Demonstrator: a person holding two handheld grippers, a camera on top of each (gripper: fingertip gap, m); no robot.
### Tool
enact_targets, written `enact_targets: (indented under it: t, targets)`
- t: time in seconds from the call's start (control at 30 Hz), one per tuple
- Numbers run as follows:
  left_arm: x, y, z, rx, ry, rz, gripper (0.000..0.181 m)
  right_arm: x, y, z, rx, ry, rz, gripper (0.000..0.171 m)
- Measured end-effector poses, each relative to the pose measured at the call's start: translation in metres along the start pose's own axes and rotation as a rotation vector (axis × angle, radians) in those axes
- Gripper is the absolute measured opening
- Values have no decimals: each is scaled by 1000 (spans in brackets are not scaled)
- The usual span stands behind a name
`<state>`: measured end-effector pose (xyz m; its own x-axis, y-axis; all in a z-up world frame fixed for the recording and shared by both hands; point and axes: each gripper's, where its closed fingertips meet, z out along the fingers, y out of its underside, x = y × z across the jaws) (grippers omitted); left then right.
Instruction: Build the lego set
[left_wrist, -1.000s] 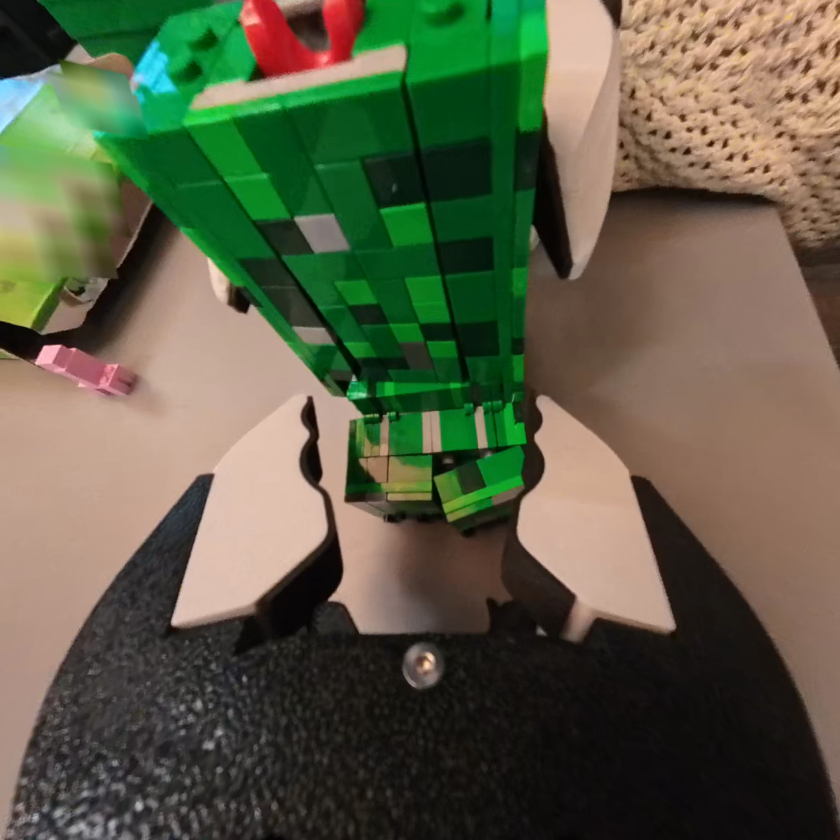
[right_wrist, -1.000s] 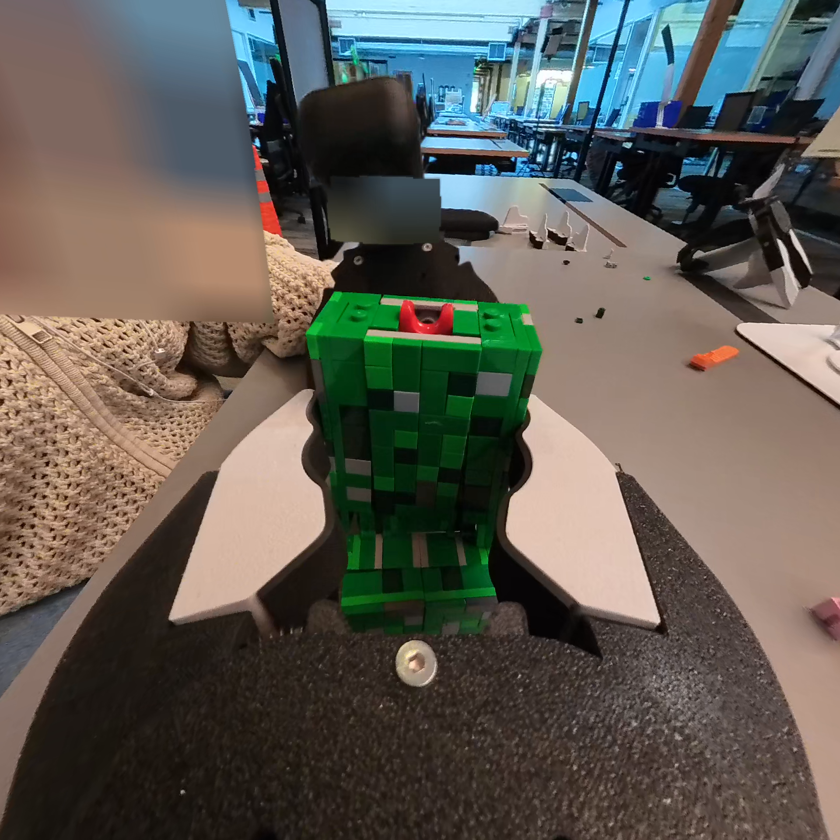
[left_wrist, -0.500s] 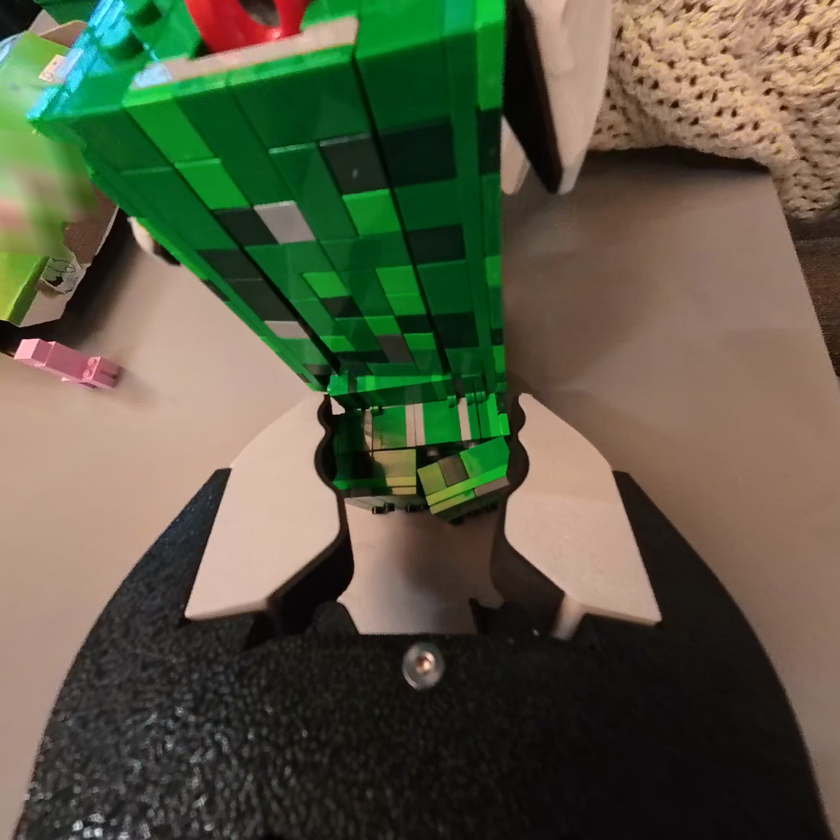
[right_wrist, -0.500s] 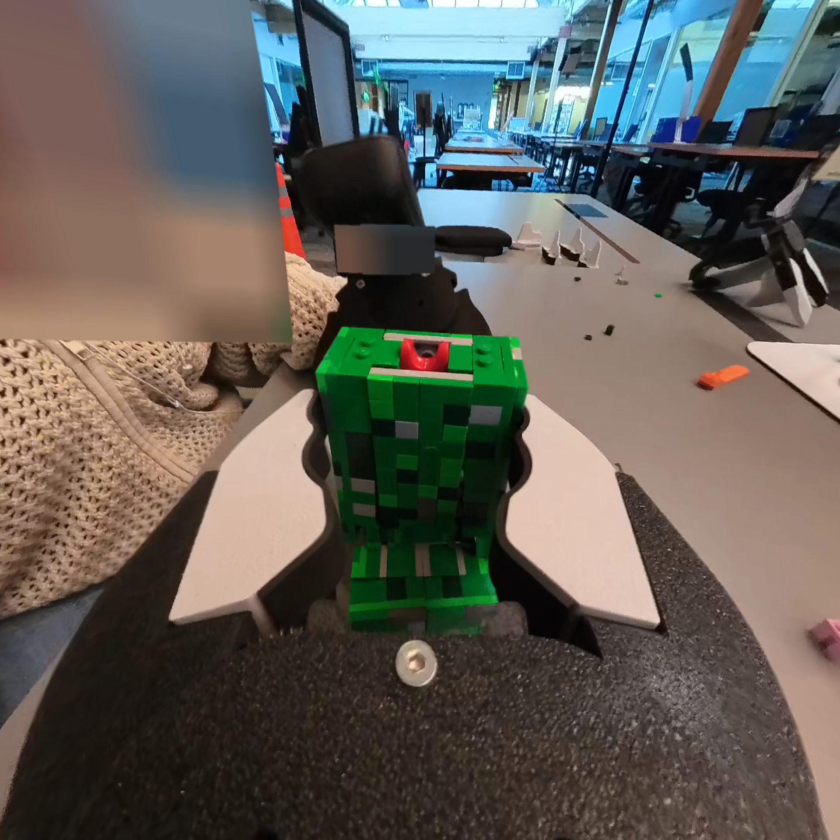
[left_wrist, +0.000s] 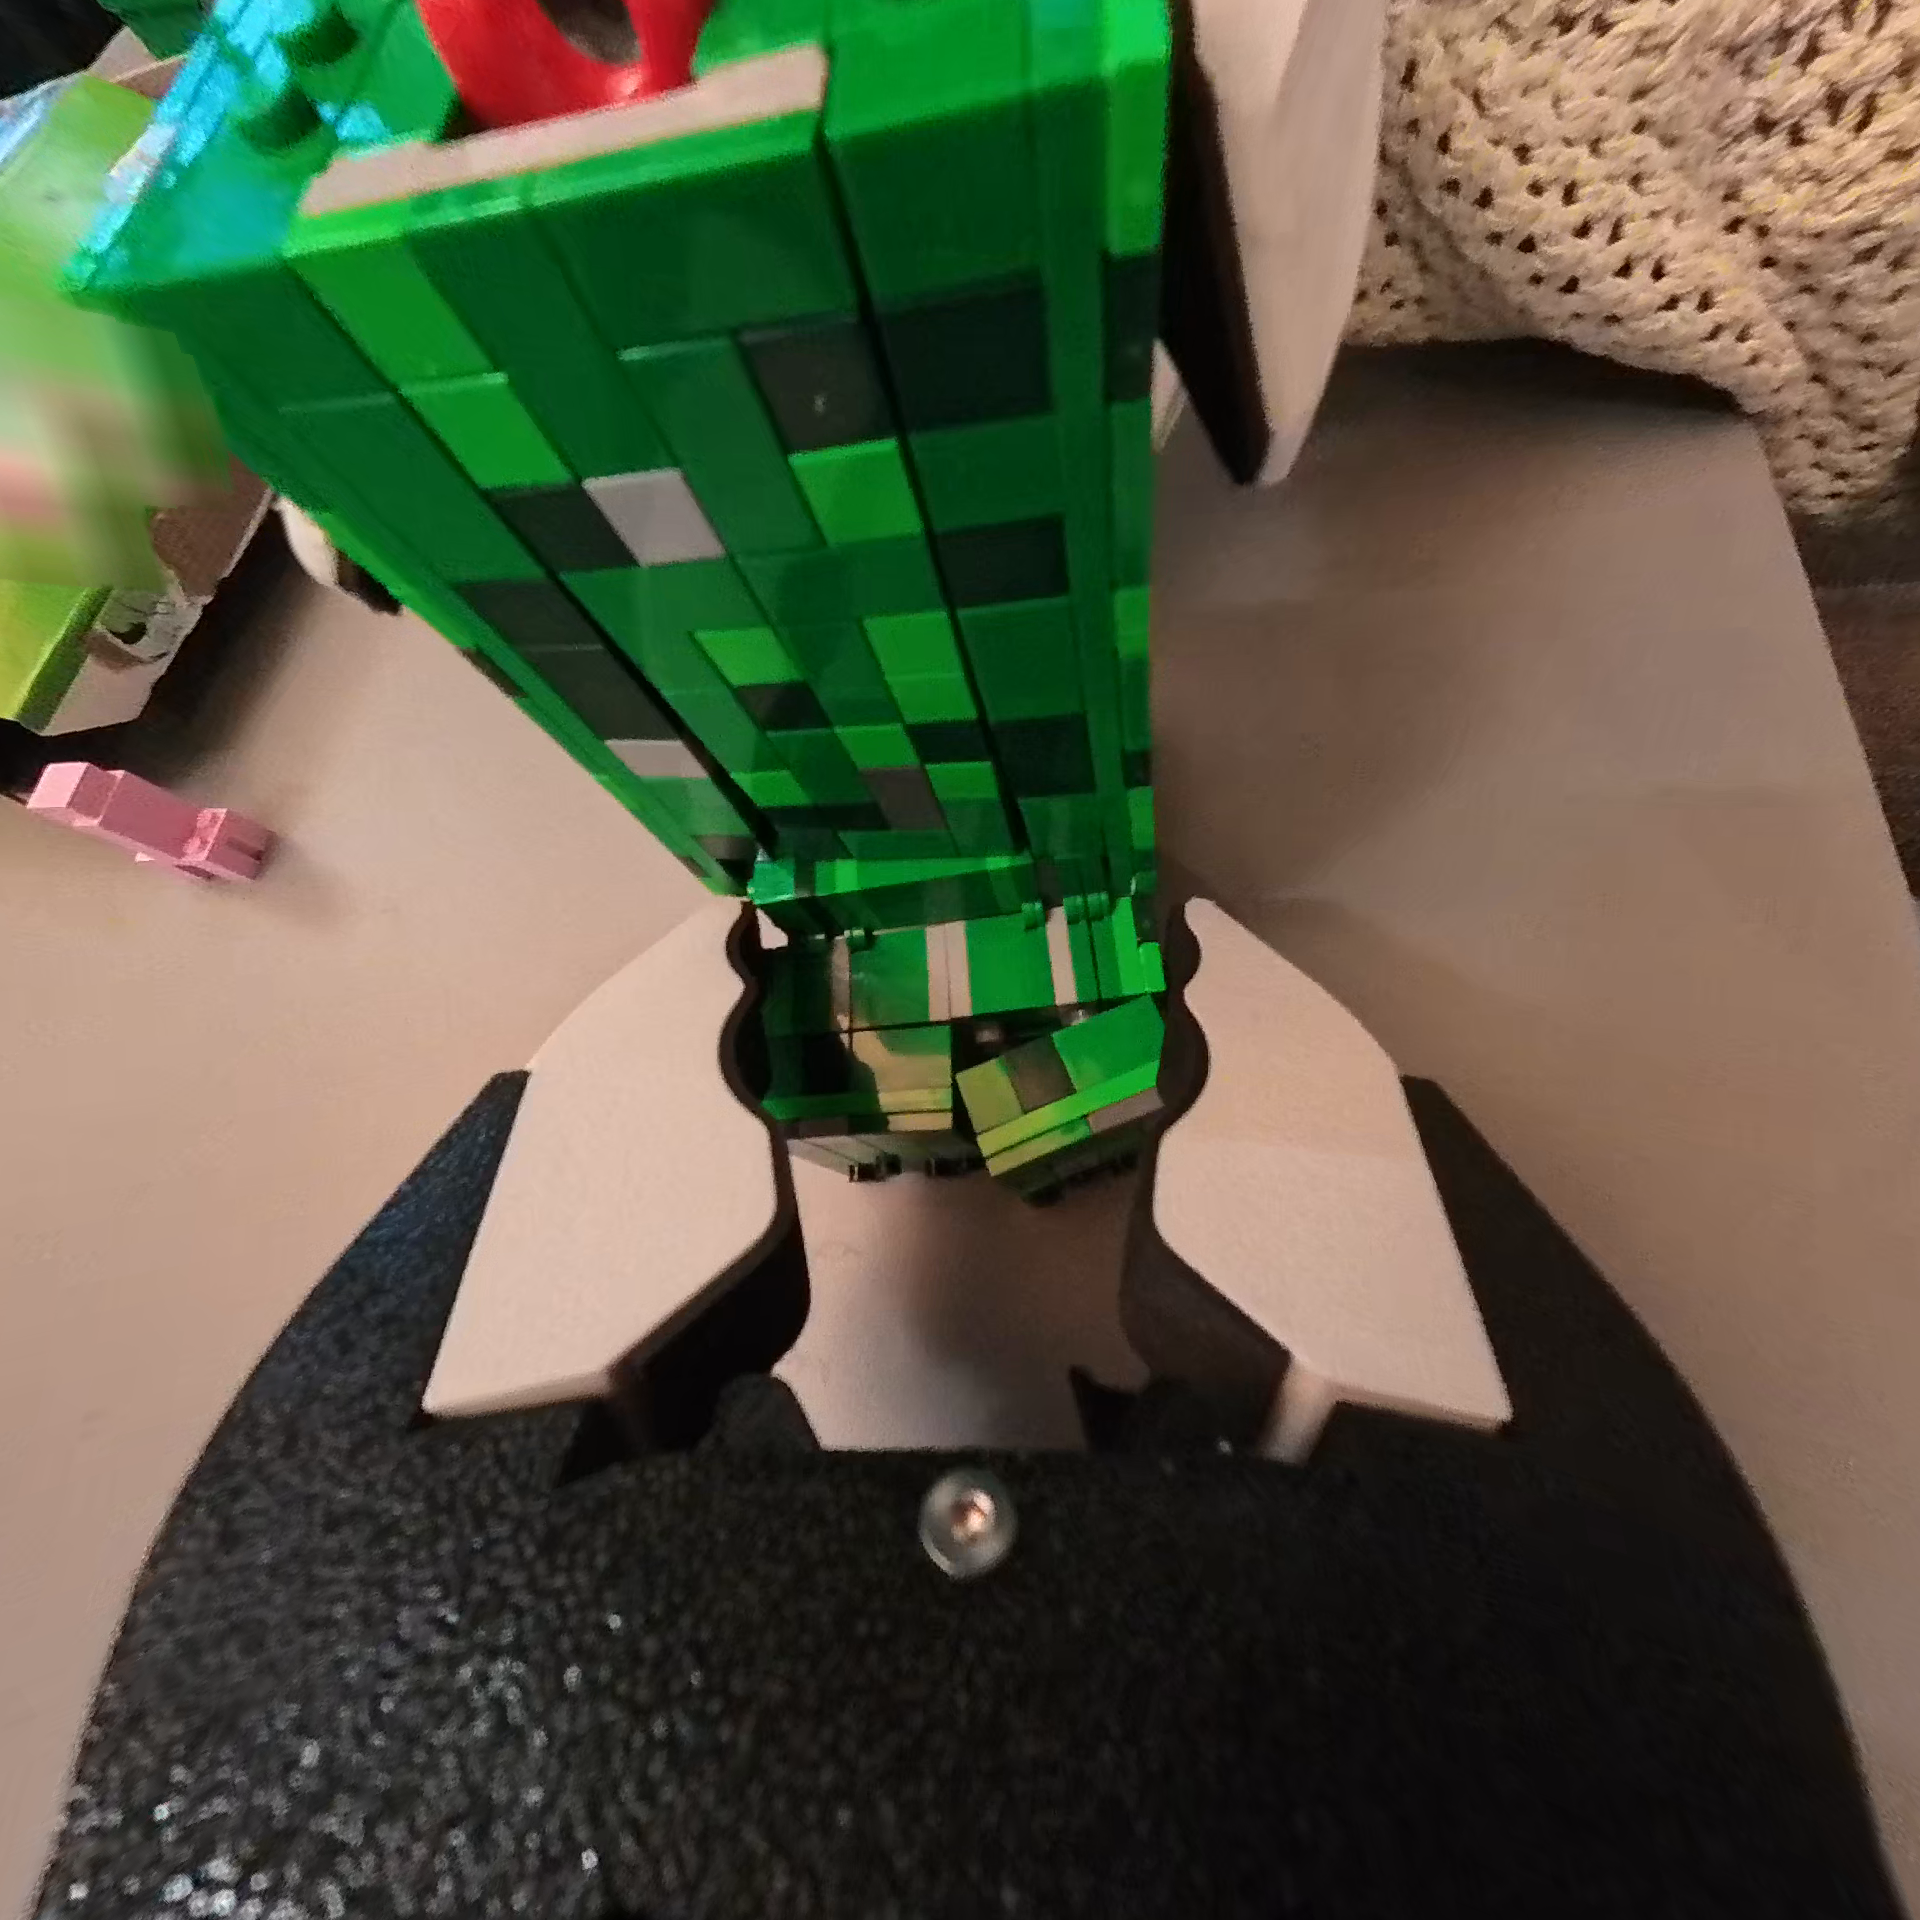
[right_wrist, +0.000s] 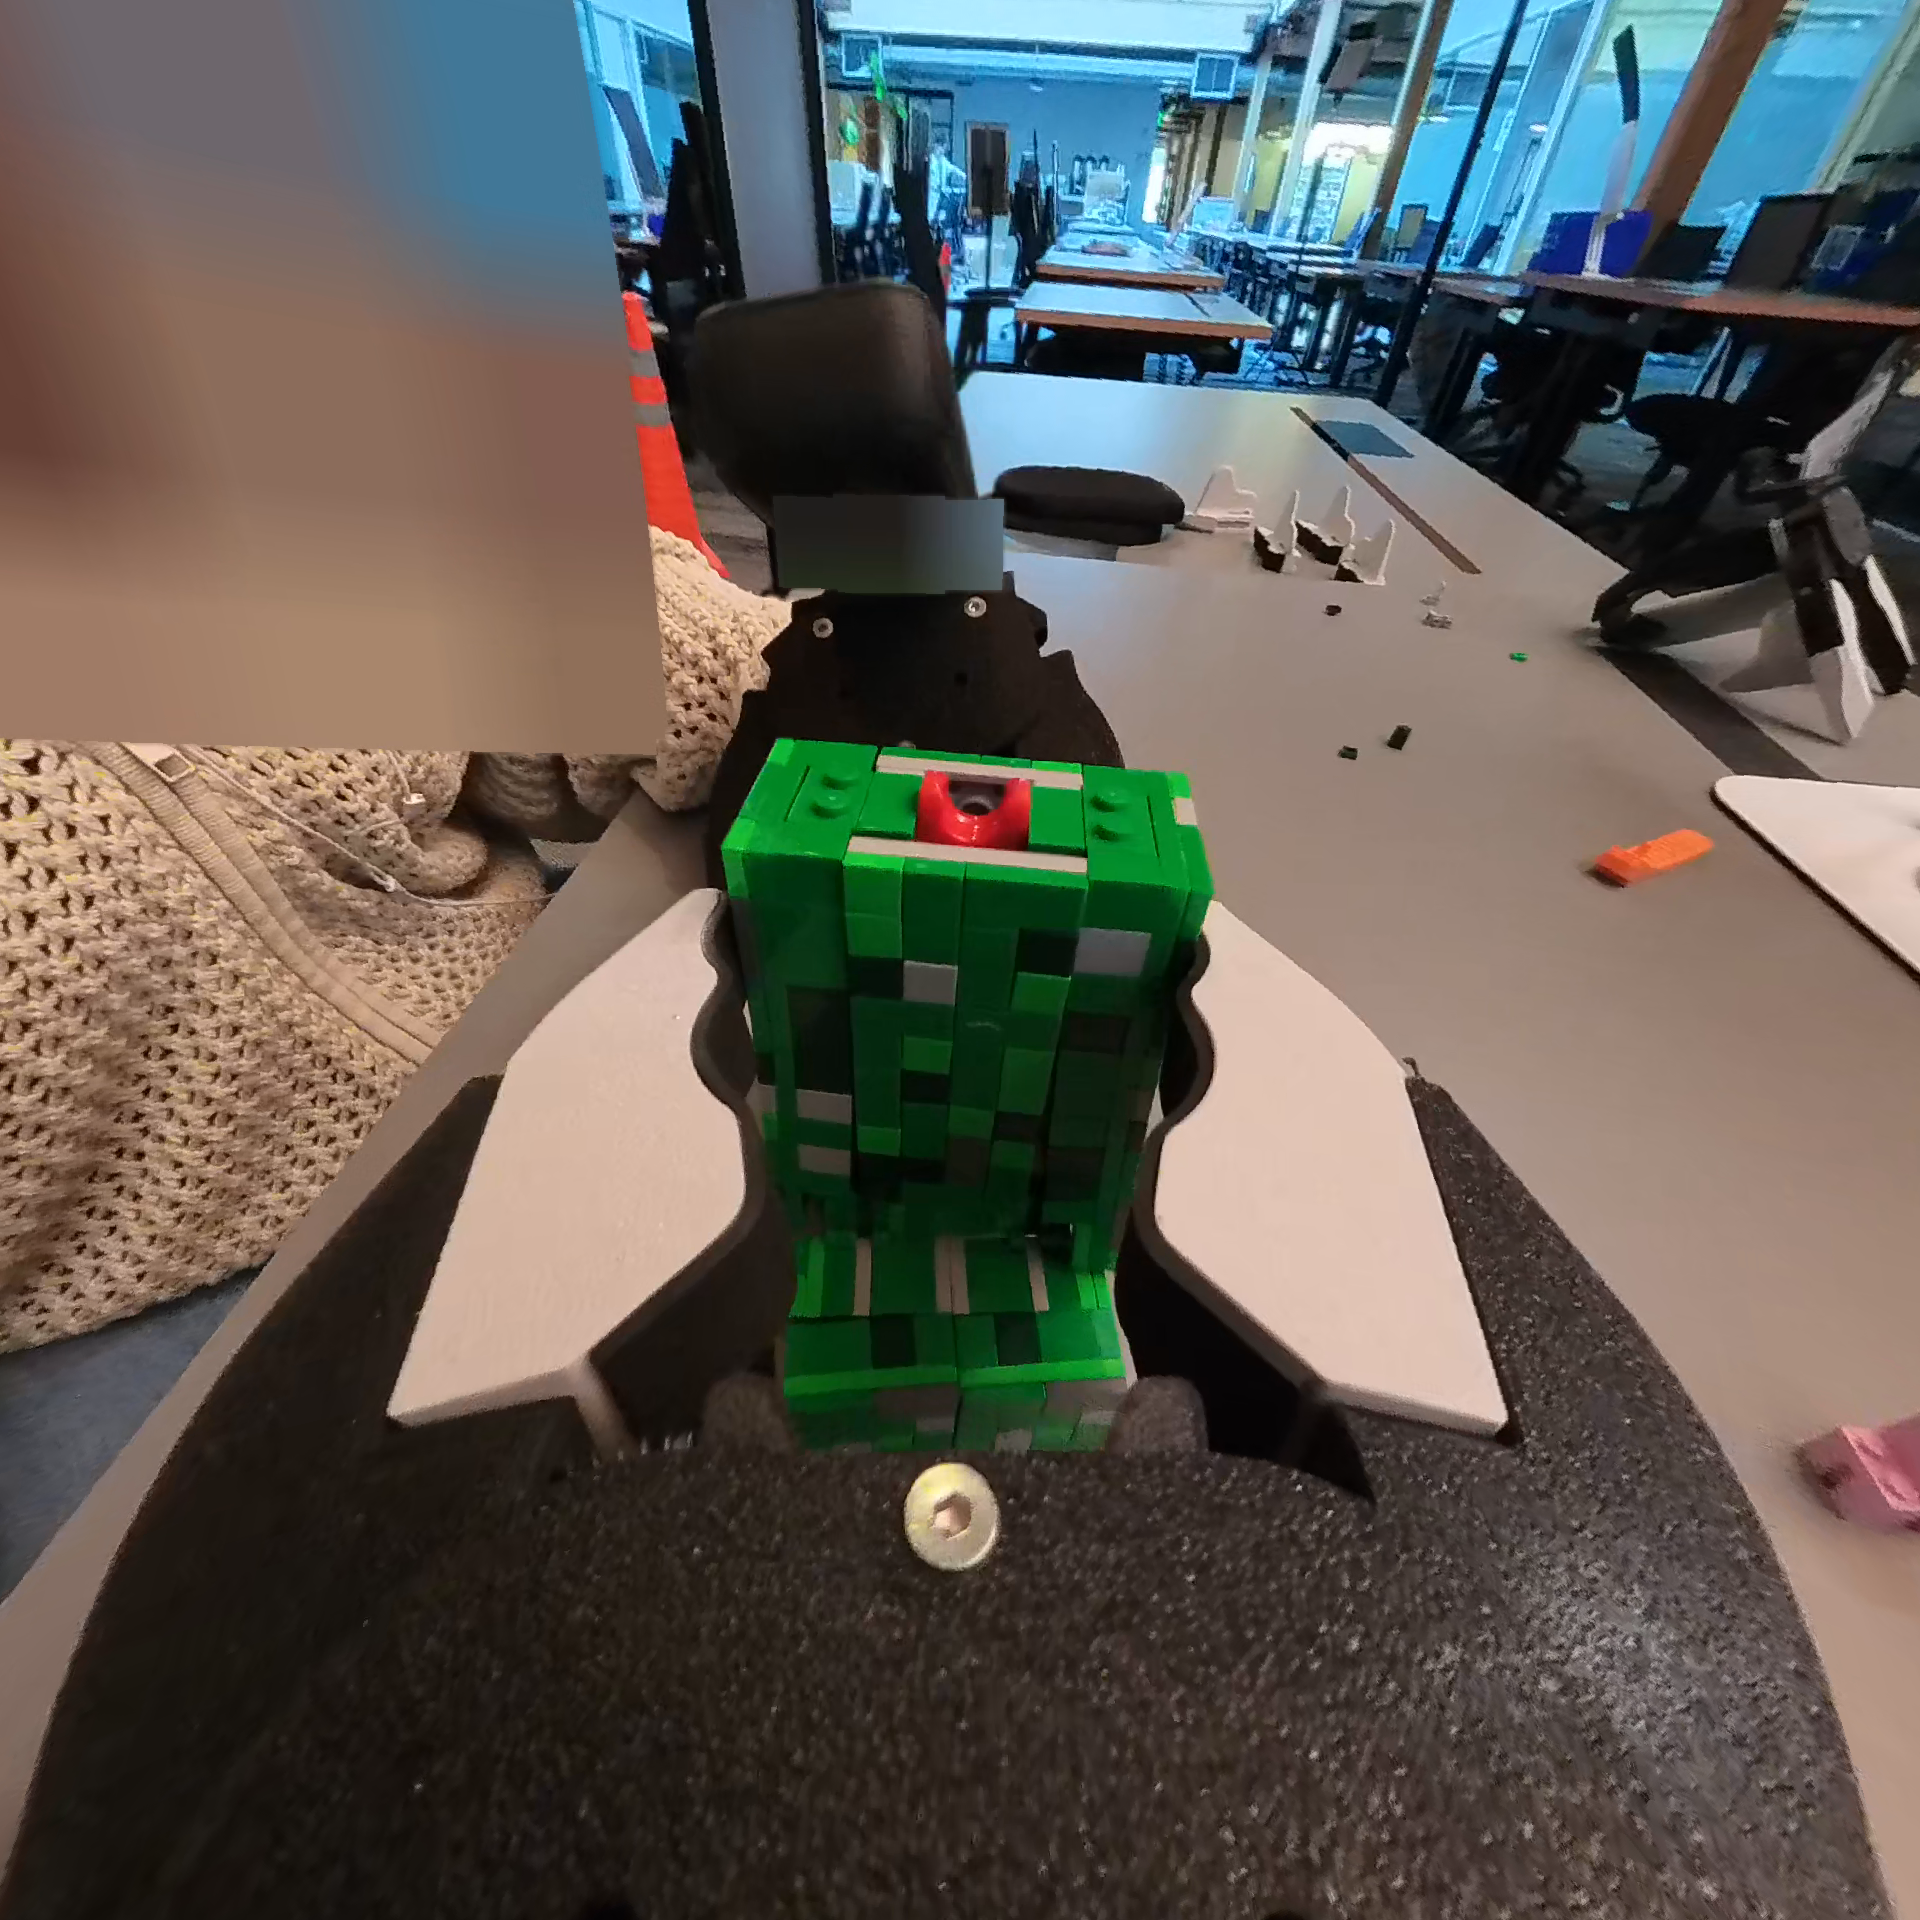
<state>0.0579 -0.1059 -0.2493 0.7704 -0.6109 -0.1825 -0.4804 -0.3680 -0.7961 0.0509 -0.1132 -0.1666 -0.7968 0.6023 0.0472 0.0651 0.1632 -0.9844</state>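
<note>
A tall green lego model with dark and grey squares carries a red piece in a slot on its top. My right gripper is shut on the model's body, one finger on each side. My left gripper is shut on the model's feet, held above the table. One foot block sits tilted against the other. The left wrist view shows the model's body, the red piece and one right finger. The left gripper's black body shows behind the model.
A pink lego piece lies on the grey table, also low right in the right wrist view. A green box stands left. A person's knitted sleeve is at the table edge. An orange piece lies farther off. There is about 8 cm between the tips of the two grippers.
My left gripper's fingers have closed in onto the model's feet. The model has come closer in the left wrist view. The right gripper has kept its hold and tilted upward a little.
</note>
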Motion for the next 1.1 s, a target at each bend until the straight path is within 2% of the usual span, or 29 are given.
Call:
enact_targets:
  t: [0.2, 0.53, 0.83, 1.1]
  targets:
    - [1, 0, 0, 9, 6, 2, 72, -1, -2, 0, 27, -31, 20, 77]
    - [1, -1, 0, 30, 2, -4, 73, -1, 0, -3, 49, 17, 12, 78]
    - [2, -1, 0, 40, 10, -2, 73, -4, 51, 7, -220, -2, 77, 97]
    - [2, -1, 0, 39, 27, 12, 73, -5, 66, 5, -348, -13, 47, 86]
